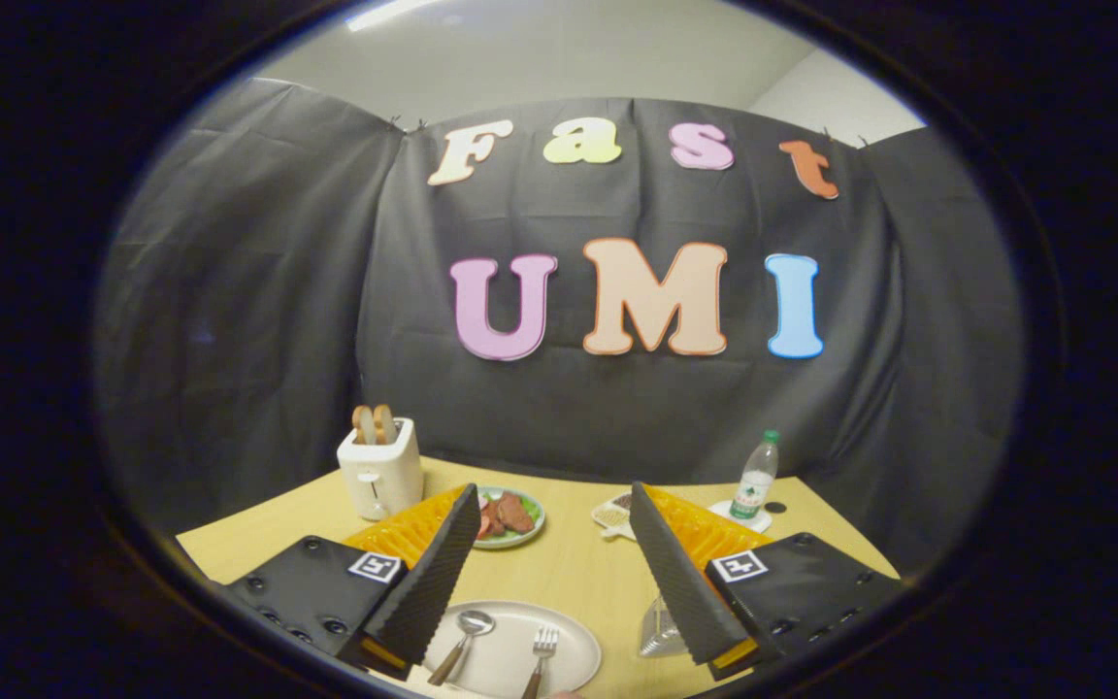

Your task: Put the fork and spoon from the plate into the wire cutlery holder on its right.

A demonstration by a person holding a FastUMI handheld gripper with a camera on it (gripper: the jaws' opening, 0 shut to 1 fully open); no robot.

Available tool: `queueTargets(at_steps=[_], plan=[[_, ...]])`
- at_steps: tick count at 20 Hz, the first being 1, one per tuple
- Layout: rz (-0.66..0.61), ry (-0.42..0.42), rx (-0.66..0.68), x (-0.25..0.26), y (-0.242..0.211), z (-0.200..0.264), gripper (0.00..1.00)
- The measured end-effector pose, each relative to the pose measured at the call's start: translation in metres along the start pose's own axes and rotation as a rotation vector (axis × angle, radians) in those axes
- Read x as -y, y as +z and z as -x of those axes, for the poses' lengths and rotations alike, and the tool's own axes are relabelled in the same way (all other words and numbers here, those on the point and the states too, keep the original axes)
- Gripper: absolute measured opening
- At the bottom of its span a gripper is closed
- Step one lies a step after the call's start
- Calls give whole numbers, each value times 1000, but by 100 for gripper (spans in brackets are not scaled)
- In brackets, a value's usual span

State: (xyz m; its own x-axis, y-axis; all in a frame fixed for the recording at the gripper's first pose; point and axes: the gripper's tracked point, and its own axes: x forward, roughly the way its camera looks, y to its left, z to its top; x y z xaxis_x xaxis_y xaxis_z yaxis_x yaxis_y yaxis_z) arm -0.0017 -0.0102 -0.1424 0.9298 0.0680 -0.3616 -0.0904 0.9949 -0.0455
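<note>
My gripper (pixel 559 519) hangs open above the wooden table (pixel 569 573), its two fingers spread wide with nothing between them. Below and between the fingers lies a pale plate (pixel 574 652). On it rest a spoon (pixel 465 641) with a wooden handle, close to the left finger, and a fork (pixel 542 655) with a wooden handle to its right. Right of the plate, partly hidden behind the right finger, stands the wire cutlery holder (pixel 659 633).
A white toaster (pixel 380 474) with two bread slices stands at the back left. Beyond the fingers sit a green plate of food (pixel 510 516) and a small white dish (pixel 612 513). A water bottle (pixel 756 478) stands on a coaster at the back right.
</note>
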Motion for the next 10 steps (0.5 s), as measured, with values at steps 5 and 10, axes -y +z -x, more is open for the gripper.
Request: queueTargets(at_steps=[5, 10], plan=[[64, -12, -190, 5, -66, -7, 99], [105, 18, -342, -1, -120, -6, 100]])
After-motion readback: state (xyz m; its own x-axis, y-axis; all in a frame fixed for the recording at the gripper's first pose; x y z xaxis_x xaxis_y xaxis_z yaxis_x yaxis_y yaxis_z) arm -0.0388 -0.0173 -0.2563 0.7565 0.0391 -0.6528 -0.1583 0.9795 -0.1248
